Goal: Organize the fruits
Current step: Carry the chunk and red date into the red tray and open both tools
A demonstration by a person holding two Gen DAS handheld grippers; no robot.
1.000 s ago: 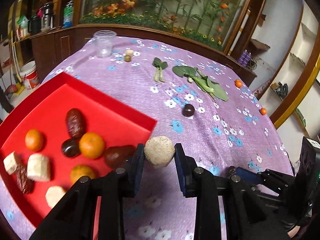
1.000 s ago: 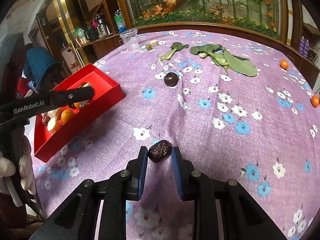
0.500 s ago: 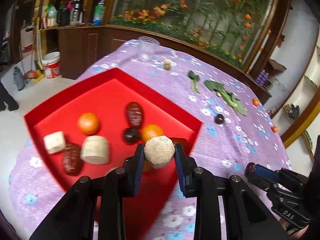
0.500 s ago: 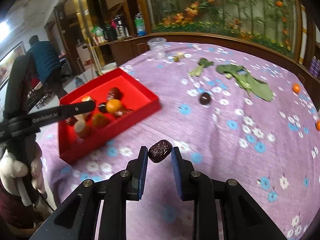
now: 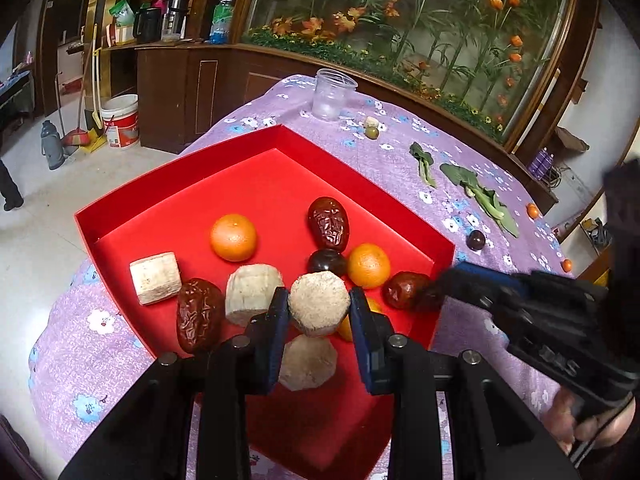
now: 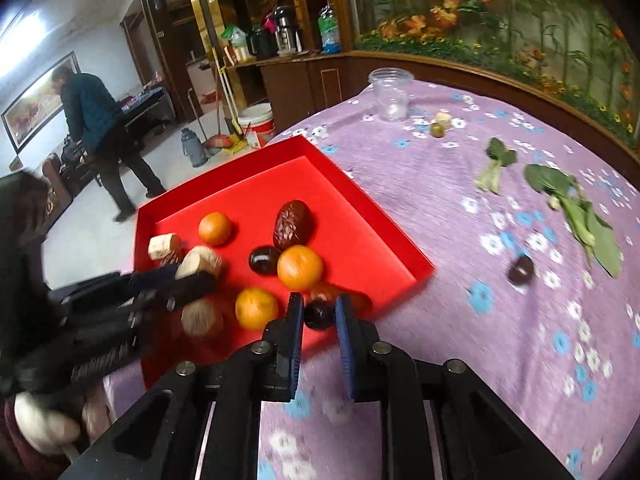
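Observation:
My left gripper is shut on a pale round fruit chunk and holds it over the red tray, above another pale chunk. In the tray lie oranges, red dates, a dark plum and pale chunks. My right gripper is shut on a dark wrinkled date at the tray's near right edge; it also shows in the left wrist view.
On the purple floral cloth lie a dark plum, green leaves, a clear plastic cup, a small green fruit and small oranges. A person walks on the floor at far left.
Both grippers have moved left, from over the cloth to over the red tray, each carrying its fruit. The right gripper now reaches the tray's right edge.

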